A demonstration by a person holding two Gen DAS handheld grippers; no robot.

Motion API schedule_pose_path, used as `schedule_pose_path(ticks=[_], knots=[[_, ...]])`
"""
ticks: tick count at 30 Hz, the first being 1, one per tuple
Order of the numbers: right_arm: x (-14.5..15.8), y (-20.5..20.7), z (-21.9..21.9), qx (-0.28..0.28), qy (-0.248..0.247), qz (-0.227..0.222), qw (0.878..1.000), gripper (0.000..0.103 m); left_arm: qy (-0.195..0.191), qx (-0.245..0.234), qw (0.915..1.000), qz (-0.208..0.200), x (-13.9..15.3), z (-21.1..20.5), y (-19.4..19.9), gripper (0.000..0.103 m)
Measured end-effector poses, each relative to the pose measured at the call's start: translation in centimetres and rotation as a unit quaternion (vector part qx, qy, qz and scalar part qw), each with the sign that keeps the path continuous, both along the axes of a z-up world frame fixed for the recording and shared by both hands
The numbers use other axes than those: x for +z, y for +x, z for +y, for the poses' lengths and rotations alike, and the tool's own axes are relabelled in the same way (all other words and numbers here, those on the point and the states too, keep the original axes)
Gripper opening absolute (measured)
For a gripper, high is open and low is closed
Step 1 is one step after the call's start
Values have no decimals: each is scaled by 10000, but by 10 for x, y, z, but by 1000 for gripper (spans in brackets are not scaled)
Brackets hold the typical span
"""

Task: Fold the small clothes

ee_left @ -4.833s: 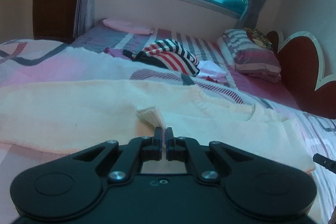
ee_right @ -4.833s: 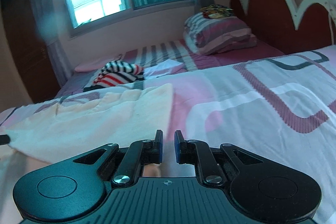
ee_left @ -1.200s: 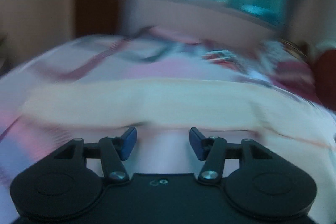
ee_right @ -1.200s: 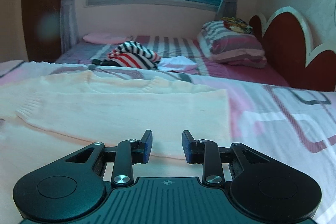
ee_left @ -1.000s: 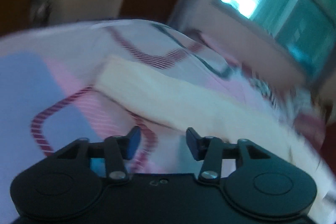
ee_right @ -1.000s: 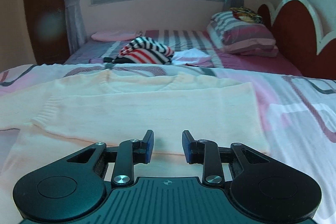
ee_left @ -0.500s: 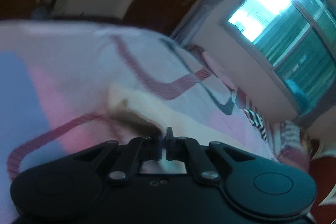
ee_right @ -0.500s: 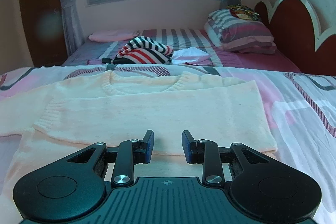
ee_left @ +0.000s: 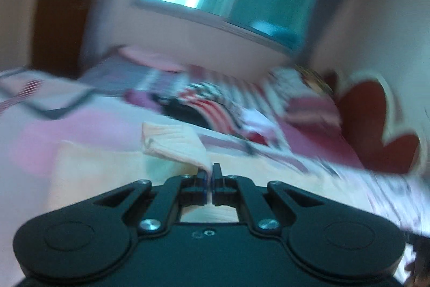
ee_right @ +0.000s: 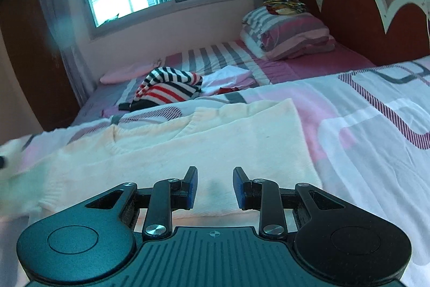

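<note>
A cream knit sweater (ee_right: 215,141) lies spread on the pink patterned bedsheet (ee_right: 362,131). My left gripper (ee_left: 209,174) is shut on the sweater's sleeve cuff (ee_left: 174,144) and holds it lifted over the sweater body (ee_left: 107,174); this view is blurred by motion. My right gripper (ee_right: 215,184) is open and empty, low over the sweater's lower hem, with the sweater's right edge just to its right. The neckline (ee_right: 188,123) faces the far side.
A striped red, black and white garment (ee_right: 166,90) and a white one (ee_right: 231,77) lie further back on the bed. A striped pillow (ee_right: 290,34) rests by the red headboard (ee_right: 376,4). A window with curtains is behind.
My left gripper shut on the left sleeve cuff and swung it up and right over the sweater body. My right gripper stayed open and turned slightly left.
</note>
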State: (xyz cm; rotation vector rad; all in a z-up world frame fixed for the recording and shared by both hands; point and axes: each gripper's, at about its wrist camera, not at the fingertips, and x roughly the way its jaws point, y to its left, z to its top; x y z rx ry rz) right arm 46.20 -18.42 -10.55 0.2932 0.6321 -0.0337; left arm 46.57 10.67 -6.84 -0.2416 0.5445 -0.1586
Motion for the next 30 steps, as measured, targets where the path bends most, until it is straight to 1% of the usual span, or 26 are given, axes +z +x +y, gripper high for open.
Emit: schedule_pose_path(ticks=[3, 4, 8, 9, 10, 13, 14, 15, 16, 18, 19, 21, 23, 24, 25, 26, 27, 29, 30], knots=[[-1, -3, -15, -32, 182, -10, 9998, 30, 222, -547, 9982, 128, -10, -62, 9, 2], [-1, -4, -20, -31, 250, -7, 9997, 30, 388, -683, 9967, 222, -15, -84, 12, 2], [-7, -9, -37, -29, 472, 65, 9989, 30, 781, -1171, 9884, 571, -38, -138, 15, 2], [-9, -11, -41, -20, 537, 93, 9985, 30, 878, -1320, 9851, 669, -43, -147, 15, 5], [-10, -13, -45, -6, 593, 96, 9982, 30, 944, -1468, 9818, 753, -49, -158, 14, 14], [-13, -20, -55, 22, 717, 70, 9974, 30, 1065, -1740, 9768, 656, -58, -174, 8, 31], [-12, -22, -58, 31, 747, 70, 9972, 30, 1024, -1859, 9754, 589, -57, -180, 3, 37], [-12, -23, -61, 44, 793, 58, 9968, 30, 931, -1958, 9748, 523, -56, -183, -1, 49], [-11, -24, -62, 56, 831, 51, 9965, 30, 866, -1984, 9753, 441, -54, -184, -5, 56], [-9, -24, -63, 127, 891, 47, 9959, 30, 842, -1861, 9785, 290, -50, -178, -13, 56], [-7, -22, -62, 177, 925, 37, 9956, 30, 874, -1712, 9810, 262, -47, -171, -18, 56], [-7, -15, -59, 307, 1033, 54, 9942, 30, 1017, -1316, 9859, 171, -40, -151, -27, 56], [-8, -7, -50, 471, 1171, 122, 9919, 30, 1109, -778, 9907, 90, -33, -116, -38, 56], [-9, -3, -46, 534, 1193, 155, 9913, 34, 1122, -541, 9922, 69, -31, -98, -43, 56], [-10, 1, -40, 599, 1198, 191, 9908, 41, 1118, -283, 9933, 74, -30, -80, -48, 56], [-12, 6, -34, 666, 1205, 234, 9902, 62, 1107, 8, 9938, 110, -30, -60, -54, 57], [-14, 10, -27, 733, 1204, 259, 9897, 66, 1100, 228, 9936, 146, -31, -44, -59, 58], [-16, 15, -12, 873, 1097, 216, 9899, 66, 1077, 563, 9920, 329, -37, -15, -64, 59], [-17, 18, -5, 914, 1003, 232, 9905, 66, 1057, 626, 9914, 461, -42, -5, -63, 59]])
